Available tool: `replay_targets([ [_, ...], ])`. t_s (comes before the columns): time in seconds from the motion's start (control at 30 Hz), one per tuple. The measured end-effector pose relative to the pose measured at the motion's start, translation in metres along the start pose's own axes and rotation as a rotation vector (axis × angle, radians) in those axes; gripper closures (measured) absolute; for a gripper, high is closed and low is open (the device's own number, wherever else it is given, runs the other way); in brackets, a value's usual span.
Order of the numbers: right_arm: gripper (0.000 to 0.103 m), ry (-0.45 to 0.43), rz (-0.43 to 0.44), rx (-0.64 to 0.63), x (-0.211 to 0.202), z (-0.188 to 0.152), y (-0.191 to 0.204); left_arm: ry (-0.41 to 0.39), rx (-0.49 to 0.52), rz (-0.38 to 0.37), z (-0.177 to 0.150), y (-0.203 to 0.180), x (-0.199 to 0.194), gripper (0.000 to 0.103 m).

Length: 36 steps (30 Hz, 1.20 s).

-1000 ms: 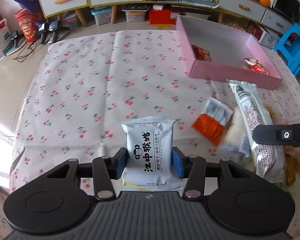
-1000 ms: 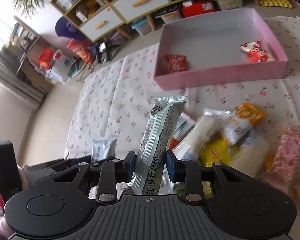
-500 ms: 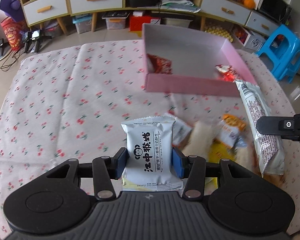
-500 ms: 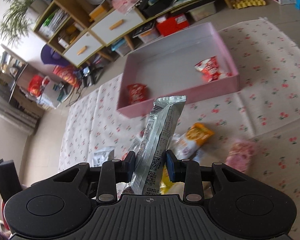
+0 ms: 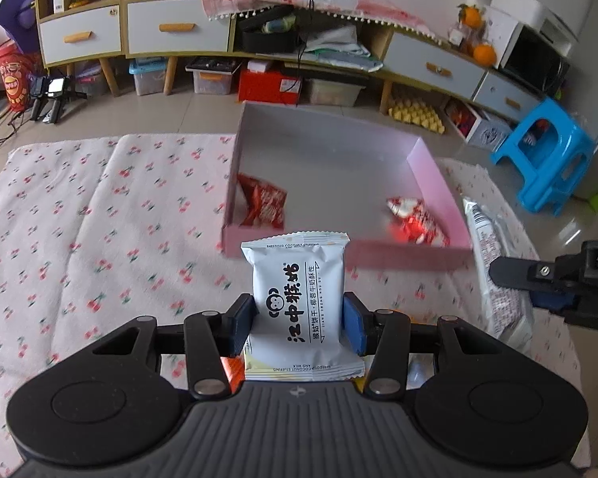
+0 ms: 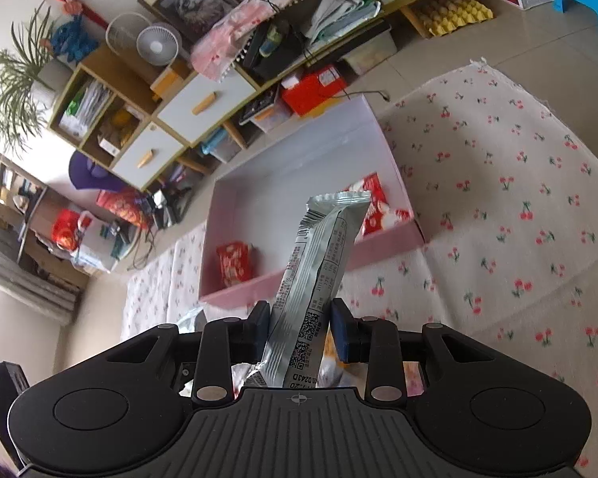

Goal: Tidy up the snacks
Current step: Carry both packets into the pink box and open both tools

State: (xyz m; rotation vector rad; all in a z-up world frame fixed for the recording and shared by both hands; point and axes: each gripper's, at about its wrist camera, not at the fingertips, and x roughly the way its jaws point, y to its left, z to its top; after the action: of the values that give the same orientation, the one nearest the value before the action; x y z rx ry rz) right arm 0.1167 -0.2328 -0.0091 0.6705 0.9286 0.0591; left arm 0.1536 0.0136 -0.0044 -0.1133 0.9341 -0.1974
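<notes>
My left gripper (image 5: pixel 298 322) is shut on a white biscuit packet (image 5: pixel 299 298) with black Chinese lettering, held upright just short of the pink box (image 5: pixel 378 255). The box holds two red snack packets (image 5: pixel 265 205) (image 5: pixel 416 225). My right gripper (image 6: pixel 299 328) is shut on a long silver snack bar wrapper (image 6: pixel 319 279), raised above the cloth in front of the pink box (image 6: pixel 299 279). That silver wrapper also shows at the right of the left wrist view (image 5: pixel 494 271), with the right gripper's body (image 5: pixel 558 279) beside it.
A cherry-print cloth (image 5: pixel 99 239) covers the surface. Orange and other snack packets peek from under the left gripper (image 5: pixel 233 372). Beyond the box are low cabinets (image 5: pixel 179 32), storage bins and a blue stool (image 5: pixel 546 159) on the floor.
Both grippers, still holding their packets, have moved forward toward the pink box, which looms closer. The loose snack pile has slipped below and behind the grippers.
</notes>
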Motion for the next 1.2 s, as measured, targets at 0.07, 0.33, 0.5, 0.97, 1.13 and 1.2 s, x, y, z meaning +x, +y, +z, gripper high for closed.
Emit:
replay_targets([
  [0.07, 0.071, -0.012, 0.016, -0.003, 0.004, 0.010, -0.002, -0.021, 0.018, 0.001, 0.008, -0.003, 0.004, 0.059],
  [0.33, 0.071, -0.080, 0.018, -0.070, 0.039, 0.045, -0.006, -0.097, 0.024, -0.028, 0.039, -0.007, 0.033, 0.059],
  [0.5, 0.071, -0.103, 0.007, -0.099, 0.064, 0.056, -0.012, -0.102, 0.033, -0.031, 0.045, -0.007, 0.054, 0.059],
  [0.97, 0.070, -0.059, -0.049, -0.181, 0.107, 0.060, -0.011, -0.057, 0.093, 0.007, 0.047, -0.008, 0.079, 0.058],
  [1.13, 0.063, -0.059, -0.053, -0.146, 0.106, 0.061, -0.014, -0.077, 0.132, 0.027, 0.046, -0.013, 0.078, 0.047],
  [1.2, 0.053, -0.062, -0.042, -0.128, 0.103, 0.062, -0.016, -0.082, 0.135, 0.034, 0.047, -0.014, 0.078, 0.041],
])
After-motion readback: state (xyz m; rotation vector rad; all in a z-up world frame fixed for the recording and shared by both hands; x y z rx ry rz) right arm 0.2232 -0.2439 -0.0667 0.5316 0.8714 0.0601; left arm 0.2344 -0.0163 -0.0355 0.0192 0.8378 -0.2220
